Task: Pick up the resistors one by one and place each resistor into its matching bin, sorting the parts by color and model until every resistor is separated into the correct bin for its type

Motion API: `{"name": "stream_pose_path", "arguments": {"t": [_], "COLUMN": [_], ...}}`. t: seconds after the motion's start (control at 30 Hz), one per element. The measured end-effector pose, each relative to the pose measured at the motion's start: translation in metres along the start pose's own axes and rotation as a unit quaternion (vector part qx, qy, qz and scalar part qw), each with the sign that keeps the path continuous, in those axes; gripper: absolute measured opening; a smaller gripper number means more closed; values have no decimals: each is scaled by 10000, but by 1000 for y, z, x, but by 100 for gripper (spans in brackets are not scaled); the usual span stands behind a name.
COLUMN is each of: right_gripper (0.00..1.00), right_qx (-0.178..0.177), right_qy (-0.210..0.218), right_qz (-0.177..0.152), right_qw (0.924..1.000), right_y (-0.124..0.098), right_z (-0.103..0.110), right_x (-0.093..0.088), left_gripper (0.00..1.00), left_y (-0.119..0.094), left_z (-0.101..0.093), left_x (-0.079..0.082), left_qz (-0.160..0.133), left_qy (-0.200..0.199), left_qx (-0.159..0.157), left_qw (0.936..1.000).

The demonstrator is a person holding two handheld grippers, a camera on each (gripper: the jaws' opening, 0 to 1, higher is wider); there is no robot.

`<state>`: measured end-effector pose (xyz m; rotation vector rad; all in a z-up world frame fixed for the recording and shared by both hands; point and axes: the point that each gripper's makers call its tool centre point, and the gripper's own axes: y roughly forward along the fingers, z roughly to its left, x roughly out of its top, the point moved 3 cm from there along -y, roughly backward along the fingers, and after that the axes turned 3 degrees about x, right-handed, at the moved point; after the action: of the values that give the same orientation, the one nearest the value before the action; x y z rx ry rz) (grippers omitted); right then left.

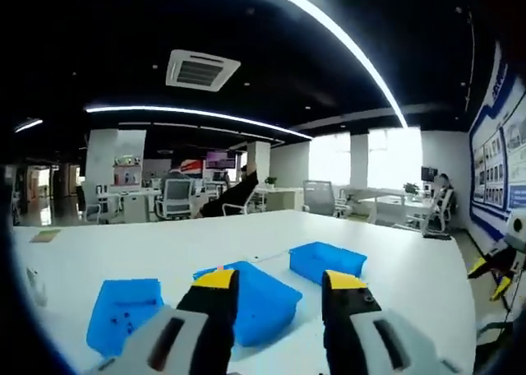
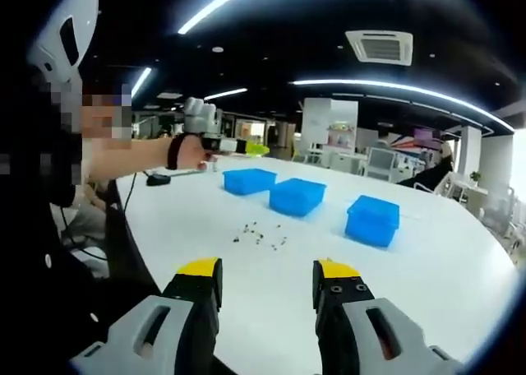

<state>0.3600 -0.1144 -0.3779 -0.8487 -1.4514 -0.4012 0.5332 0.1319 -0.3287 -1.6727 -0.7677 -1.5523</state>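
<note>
Tiny dark resistors [image 2: 259,235] scattered on white table [image 2: 427,284], near three blue plastic bins [image 2: 297,196]; likely featherlight, leads bendable, pinch at body. Left gripper [image 1: 281,280] and right gripper [image 2: 267,272] both spread wide, empty.

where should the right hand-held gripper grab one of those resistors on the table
Take one at the edge of the scattered resistors, across its body, coming straight down from above. They lie flat and loose on the white table, and the right hand-held gripper is open. Their leads are too small to make out.

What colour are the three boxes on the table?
The bins are bright blue, clearest in the right gripper view.
</note>
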Motion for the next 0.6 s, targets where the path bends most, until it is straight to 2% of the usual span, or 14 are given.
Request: {"name": "stream_pose_path", "arguments": {"t": [0.17, 0.27, 0.37, 0.6], "right_gripper": [46, 45, 45, 45], "right_qx": [56, 79, 129, 178], "right_qy": [-6, -1, -13, -16], "right_qz": [-11, 11, 38, 31], "right_qw": [10000, 10000, 9999, 9998], "right_y": [3, 4, 6, 6], "right_z": [2, 2, 4, 7], "right_x": [1, 0, -2, -2], "left_gripper": [43, 43, 43, 41], "left_y": [-44, -59, -64, -55], "left_z": [-17, -23, -25, -25], "left_x": [-22, -35, -43, -40], "left_qz": [240, 396, 600, 972], "left_qy": [152, 315, 569, 1079], "left_qx": [-355, -511, -685, -1165], "left_qw": [9990, 9974, 9942, 9825]}}
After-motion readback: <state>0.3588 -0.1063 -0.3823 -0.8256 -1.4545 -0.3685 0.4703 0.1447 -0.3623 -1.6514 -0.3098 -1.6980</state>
